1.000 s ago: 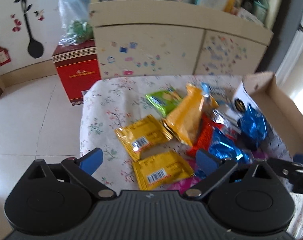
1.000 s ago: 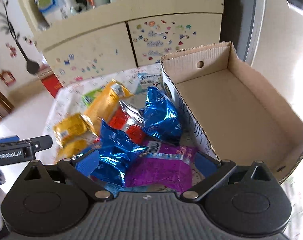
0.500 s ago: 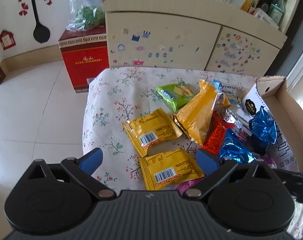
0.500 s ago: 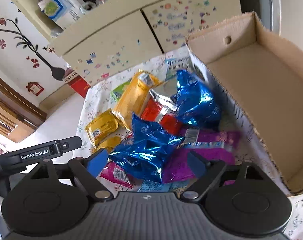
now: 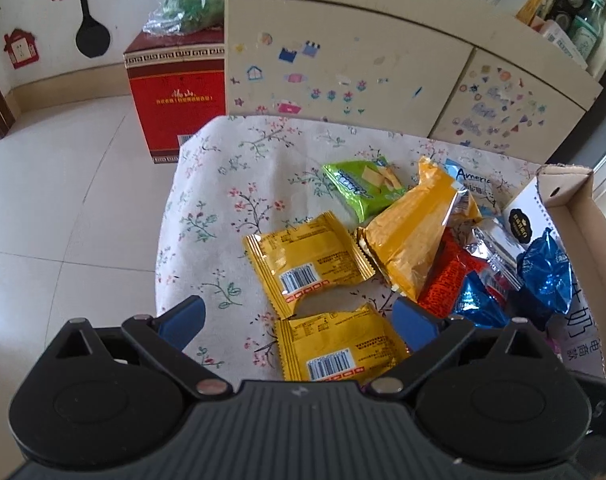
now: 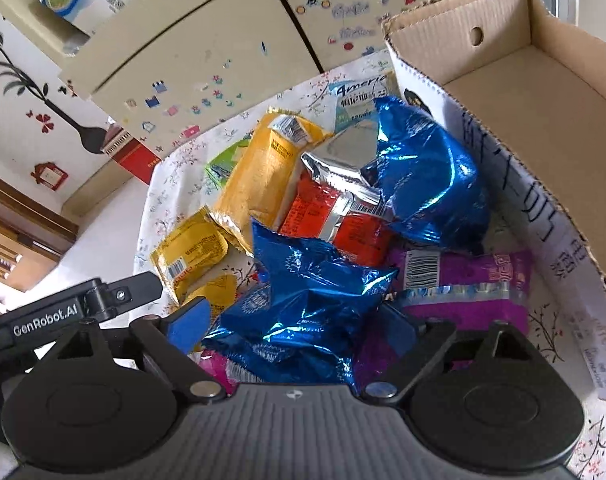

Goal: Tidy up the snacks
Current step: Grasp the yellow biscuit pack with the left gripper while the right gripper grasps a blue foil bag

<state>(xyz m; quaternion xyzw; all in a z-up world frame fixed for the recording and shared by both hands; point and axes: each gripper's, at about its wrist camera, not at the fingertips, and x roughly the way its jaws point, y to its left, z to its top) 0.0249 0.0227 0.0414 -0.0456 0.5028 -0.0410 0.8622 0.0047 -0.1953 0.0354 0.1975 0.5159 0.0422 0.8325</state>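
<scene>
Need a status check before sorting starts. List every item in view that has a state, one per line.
cardboard box: open-topped, empty
left gripper: open, over the near yellow packet
right gripper: jaws just reopening, either side of the near blue foil bag, not clamped
far blue foil bag: against the box wall
orange bag: sealed, resting on the pile
cabinet doors: shut

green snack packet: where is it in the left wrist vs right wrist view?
Left wrist: the green snack packet lies in full view at upper centre on the floral cloth, left of the long orange packet.
Right wrist: only a sliver of it shows at centre left, peeking out from behind the same orange packet.
Shared landmark: the cardboard box, at right in both.
</scene>
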